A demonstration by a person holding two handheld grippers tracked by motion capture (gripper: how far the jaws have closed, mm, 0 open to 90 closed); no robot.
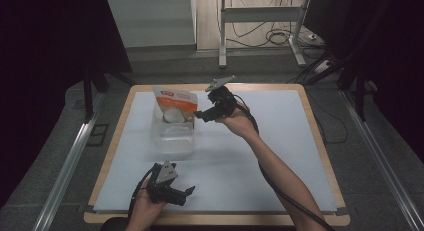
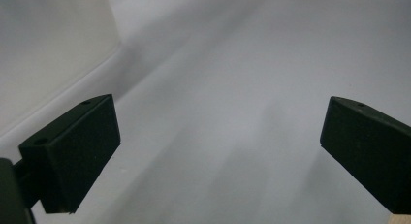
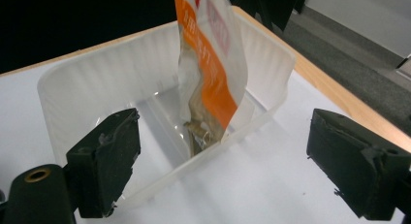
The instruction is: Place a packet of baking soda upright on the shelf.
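The left claw (image 2: pixel 218 156) looks along its two black jaws, which stand wide apart with nothing between them. Under and beyond them lies the pale grey-white top of the desk (image 2: pixel 232 88). At the upper left rises a translucent white container (image 2: pixel 48 44). A sliver of wooden desk edge (image 2: pixel 400 219) peeks out at the lower right corner.

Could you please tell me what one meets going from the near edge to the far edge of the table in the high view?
left gripper → clear plastic bin → orange and white snack bag standing in the bin's far end → grey three-cornered plate on top of the right gripper
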